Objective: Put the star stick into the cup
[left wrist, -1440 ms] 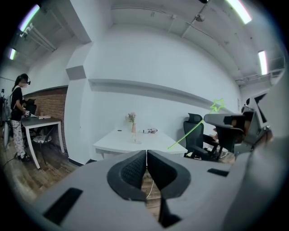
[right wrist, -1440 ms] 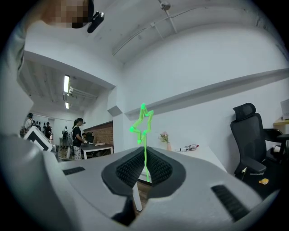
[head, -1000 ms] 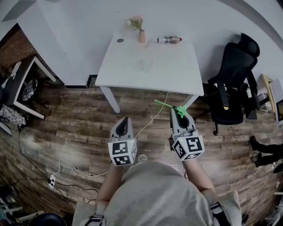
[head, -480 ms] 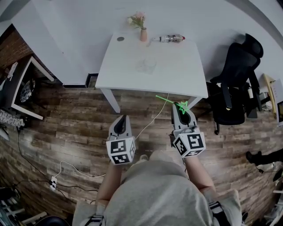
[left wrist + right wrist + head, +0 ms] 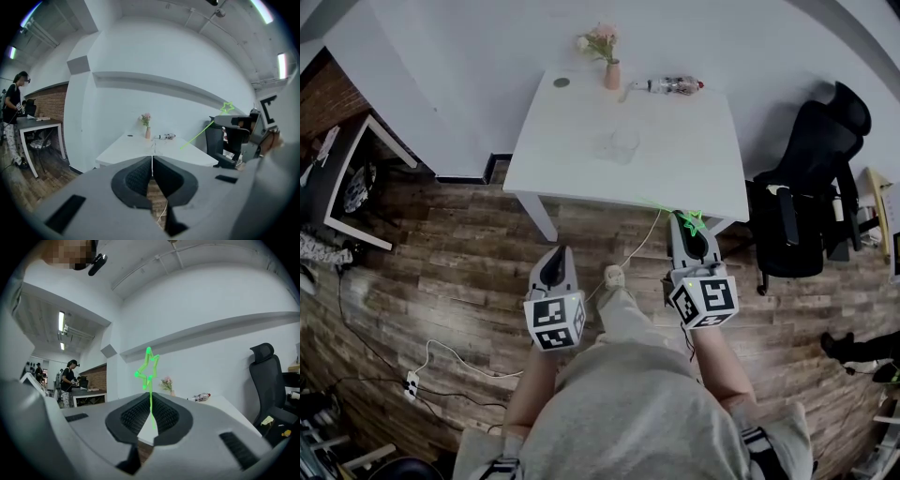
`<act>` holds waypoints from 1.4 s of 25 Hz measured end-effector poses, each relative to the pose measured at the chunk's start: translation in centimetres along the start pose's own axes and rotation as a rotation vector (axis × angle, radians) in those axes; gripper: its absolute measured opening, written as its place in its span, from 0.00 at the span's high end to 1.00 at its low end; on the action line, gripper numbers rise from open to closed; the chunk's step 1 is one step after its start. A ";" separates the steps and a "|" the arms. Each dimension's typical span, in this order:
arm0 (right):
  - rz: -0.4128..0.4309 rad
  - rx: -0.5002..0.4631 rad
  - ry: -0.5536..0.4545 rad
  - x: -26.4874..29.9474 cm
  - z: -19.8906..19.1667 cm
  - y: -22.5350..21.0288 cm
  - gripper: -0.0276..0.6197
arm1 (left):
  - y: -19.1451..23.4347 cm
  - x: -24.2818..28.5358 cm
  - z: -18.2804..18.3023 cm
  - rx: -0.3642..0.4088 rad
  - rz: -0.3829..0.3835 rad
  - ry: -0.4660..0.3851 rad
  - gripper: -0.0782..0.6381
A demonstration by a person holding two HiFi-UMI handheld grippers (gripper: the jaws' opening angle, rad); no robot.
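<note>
Green star stick (image 5: pixel 149 373) clamped in right claw (image 5: pixel 150 414); left claw (image 5: pixel 152 165) closed, empty

The white table (image 5: pixel 675 173) is mostly bare: the clear cup (image 5: pixel 619 143) stands alone near its middle, open on all sides. A flower vase (image 5: pixel 612 75), a lying bottle (image 5: pixel 677 86) and a small dark disc (image 5: pixel 562 82) keep to the far edge by the wall. A black office chair (image 5: pixel 811 187) stands just beside the table's right side, near the right gripper (image 5: pixel 685 219) clamped on the star stick (image 5: pixel 694 223).
</note>
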State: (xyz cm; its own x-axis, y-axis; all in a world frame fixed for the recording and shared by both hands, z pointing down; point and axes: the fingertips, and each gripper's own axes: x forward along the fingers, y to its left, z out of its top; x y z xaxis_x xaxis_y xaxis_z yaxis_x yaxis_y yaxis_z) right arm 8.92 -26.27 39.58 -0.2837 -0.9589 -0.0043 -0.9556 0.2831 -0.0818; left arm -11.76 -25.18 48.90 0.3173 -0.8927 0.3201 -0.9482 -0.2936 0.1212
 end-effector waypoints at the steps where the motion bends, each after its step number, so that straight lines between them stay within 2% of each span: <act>1: 0.004 0.000 -0.001 0.7 0.1 -0.3 0.94 | 0.1 0.6 0.1 -0.001 0.005 0.002 0.88; 19: 0.048 0.047 0.009 13.2 -1.1 -5.5 0.94 | 0.9 10.1 1.5 0.012 0.014 0.047 0.88; 35: 0.055 0.071 0.056 20.2 -4.1 -7.1 0.94 | 1.5 15.2 0.7 0.008 -0.005 0.093 0.88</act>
State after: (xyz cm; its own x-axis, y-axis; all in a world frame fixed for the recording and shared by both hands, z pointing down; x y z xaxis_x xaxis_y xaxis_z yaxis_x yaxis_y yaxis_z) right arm 9.70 -47.56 44.21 -0.3418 -0.9387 0.0447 -0.9309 0.3317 -0.1529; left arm -8.33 -39.44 53.35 0.3213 -0.8556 0.4059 -0.9467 -0.3009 0.1150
